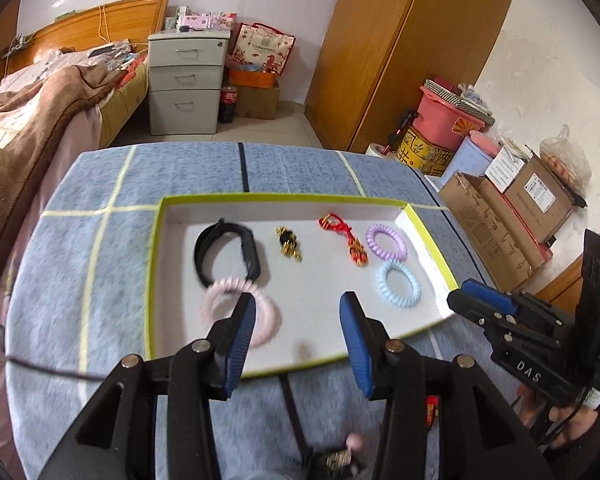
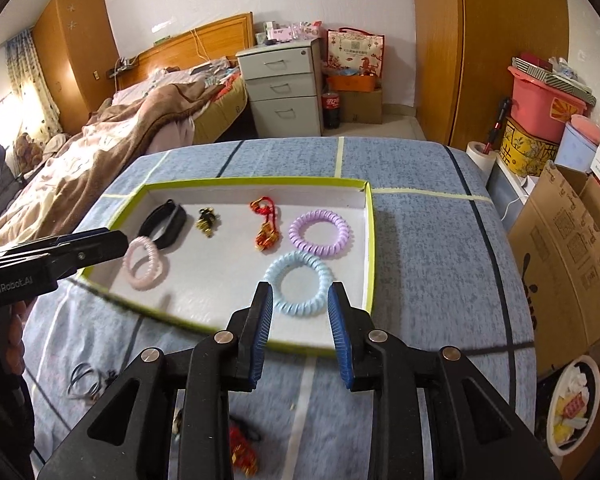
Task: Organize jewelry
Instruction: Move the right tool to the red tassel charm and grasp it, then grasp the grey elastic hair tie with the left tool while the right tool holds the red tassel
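Item 1. My left hand-held gripper (image 1: pixel 298 330): released, jaws wide apart, nothing between them. It hangs over the near edge of the tray (image 1: pixel 300 199), with one blue pad in front of the pink coil band (image 1: pixel 220 300). I cannot tell whether it touches.

Item 2. My right hand-held gripper (image 2: pixel 300 316): released and empty, also at the tray's near edge, framing the blue coil band (image 2: pixel 299 288).

Item 3. Tray contents, near to far: pink coil band, blue coil band, purple coil band (image 2: pixel 319 232), black wristband (image 2: pixel 164 222) resting against the pink band, gold charm (image 2: pixel 206 220), red knotted charm (image 2: pixel 266 228). All lie apart except the pink and black pair.

Item 4. Still loose on the desk (image 2: pixel 420 240), close under my wrists: a red and gold charm (image 2: pixel 242 450), thin dark rings (image 2: pixel 83 386), and a small pink-tipped piece (image 1: pixel 354 442), blurred.

Risks, as I judge them:
- Lowering either hand blindly could drag a pad across a coil band and disturb the neat spacing.
- The pink band and black wristband overlap, so lifting one may snag the other.
- The loose pieces sit beneath the gripper bodies, hard to see, so I could pin or sweep them toward the desk edge.
- The shallow tray rim is light and a knock may shift the whole tray.
- Thin rings will likely slip from broad pads.
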Available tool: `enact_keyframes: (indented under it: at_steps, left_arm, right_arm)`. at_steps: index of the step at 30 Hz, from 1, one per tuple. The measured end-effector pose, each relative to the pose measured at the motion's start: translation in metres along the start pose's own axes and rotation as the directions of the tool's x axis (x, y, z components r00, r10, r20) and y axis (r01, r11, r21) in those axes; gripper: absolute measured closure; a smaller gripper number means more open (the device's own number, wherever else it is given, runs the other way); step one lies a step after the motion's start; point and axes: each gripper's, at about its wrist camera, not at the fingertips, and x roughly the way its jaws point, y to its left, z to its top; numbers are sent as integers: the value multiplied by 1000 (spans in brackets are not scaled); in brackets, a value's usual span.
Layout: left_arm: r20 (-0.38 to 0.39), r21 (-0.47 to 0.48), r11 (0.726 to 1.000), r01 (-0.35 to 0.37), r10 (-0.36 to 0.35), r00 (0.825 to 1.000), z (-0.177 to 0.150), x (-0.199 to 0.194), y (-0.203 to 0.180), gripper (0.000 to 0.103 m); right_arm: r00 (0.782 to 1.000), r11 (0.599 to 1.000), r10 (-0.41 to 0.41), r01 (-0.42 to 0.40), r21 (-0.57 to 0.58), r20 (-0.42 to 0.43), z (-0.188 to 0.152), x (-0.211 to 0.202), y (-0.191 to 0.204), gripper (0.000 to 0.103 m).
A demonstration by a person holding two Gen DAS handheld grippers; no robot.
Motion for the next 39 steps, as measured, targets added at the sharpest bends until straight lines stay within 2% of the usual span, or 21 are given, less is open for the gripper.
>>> enact_keyframes:
  at_steps: [6,11,18,28,30,37,38,39]
  left_arm:
    - [35,-28,1000,0,1,999,-26,-27,5,57]
    - [51,-28,999,-32,33,998,-51,-44,12,56]
    - [59,-90,996,-24,29,998,-72,-55,28,56]
    - [57,-125,992,-32,39,998,-97,-65,41,55]
    - [55,-134,990,-34,41,998,-101,-66,46,55]
    - [46,-178,983,-47,56,997,-113,-68,60,55]
    - [44,-176,983,-48,57,997,-114,-68,58,55]
    - [42,-169,984,-46,54,998,-116,-68,57,55]
  right_arm:
    - [1000,1000,30,-30,6,-3,-24,-16,5,73]
    - [997,997,78,-78,18,-15,-45,-23,7,73]
    - [991,991,128,-127,32,-38,-66,-20,16,73]
    - [990,993,111,-113,-26,-82,-78,-12,33,73]
    - [992,996,83,-86,-34,-92,-79,-10,34,73]
    - [994,997,62,-65,-32,-87,-81,-13,35,73]
    - [995,997,59,-62,-35,-82,-81,-14,35,75]
    - [995,997,59,-62,-36,-78,-81,-15,36,84]
